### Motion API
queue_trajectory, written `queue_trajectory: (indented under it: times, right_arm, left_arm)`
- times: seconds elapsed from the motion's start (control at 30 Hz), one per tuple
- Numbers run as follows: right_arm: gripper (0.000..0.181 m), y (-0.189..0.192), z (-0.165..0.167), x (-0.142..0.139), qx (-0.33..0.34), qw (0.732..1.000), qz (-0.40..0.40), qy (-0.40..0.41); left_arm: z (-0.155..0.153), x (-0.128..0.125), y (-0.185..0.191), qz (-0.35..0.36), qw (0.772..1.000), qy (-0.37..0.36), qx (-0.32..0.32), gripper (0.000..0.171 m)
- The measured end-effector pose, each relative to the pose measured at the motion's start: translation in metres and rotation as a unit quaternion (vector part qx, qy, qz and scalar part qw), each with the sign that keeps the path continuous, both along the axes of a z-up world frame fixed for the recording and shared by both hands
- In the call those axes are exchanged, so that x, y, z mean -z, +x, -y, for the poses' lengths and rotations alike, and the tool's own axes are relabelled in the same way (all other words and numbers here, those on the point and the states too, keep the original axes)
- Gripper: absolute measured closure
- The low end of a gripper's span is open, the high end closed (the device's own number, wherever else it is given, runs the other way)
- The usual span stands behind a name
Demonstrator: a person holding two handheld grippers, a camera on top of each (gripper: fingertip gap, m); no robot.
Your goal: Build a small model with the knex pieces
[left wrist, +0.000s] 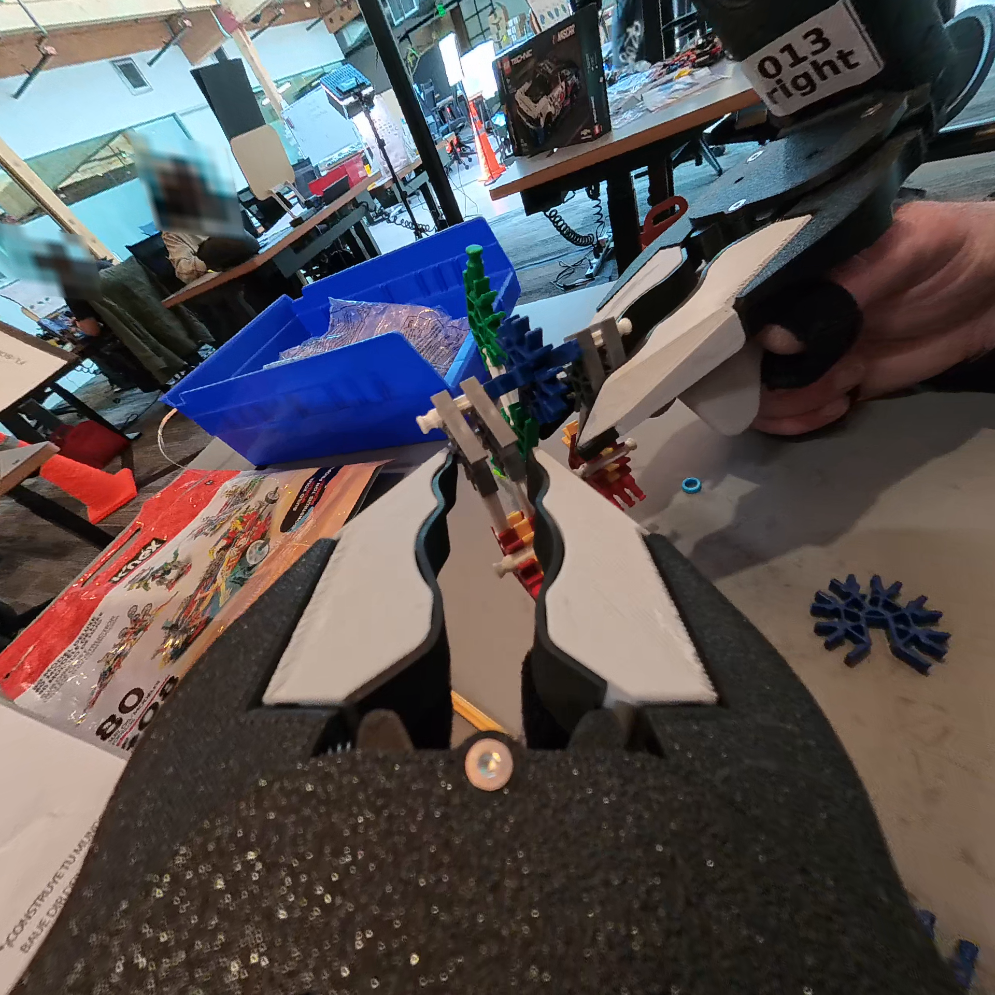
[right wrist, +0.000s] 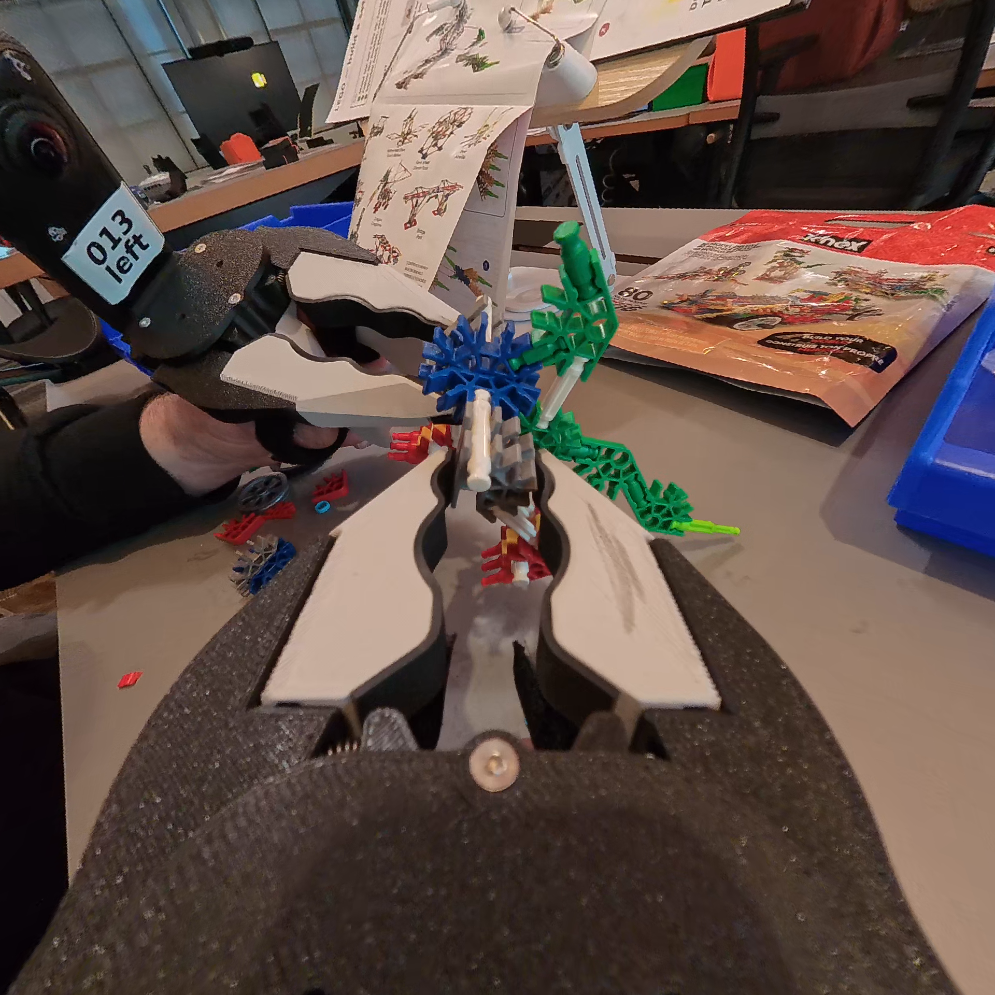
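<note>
Two claws pinch one rod-and-connector toy model (right wrist: pixel 500 425) above the grey tabletop (left wrist: pixel 807 511): the left claw (left wrist: pixel 492 463) clamps grey pieces at its tips, and the right claw (right wrist: pixel 492 474) clamps grey connectors at 12 o'clock. A steady, even grip from both sides seems wise, since the model looks fragile. A loose blue connector (left wrist: pixel 880 619) lies at 3 o'clock; a blue bin (left wrist: pixel 323 393) and printed bag (left wrist: pixel 177 565) crowd 10 o'clock.
</note>
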State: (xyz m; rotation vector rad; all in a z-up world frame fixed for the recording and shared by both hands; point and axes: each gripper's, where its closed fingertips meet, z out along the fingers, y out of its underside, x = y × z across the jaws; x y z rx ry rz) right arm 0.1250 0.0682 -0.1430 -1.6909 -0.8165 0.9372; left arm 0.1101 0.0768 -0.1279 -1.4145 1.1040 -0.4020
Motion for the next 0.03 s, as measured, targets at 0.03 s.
queue_trajectory:
  times: [0.03]
  right_arm:
    - [0.154, -0.0001, 0.0001, 0.0001, -0.001, 1.000, 0.000, -0.001]
  left_arm:
    - [-0.0001, 0.0003, 0.0000, -0.003, 1.000, 0.003, -0.002, 0.147]
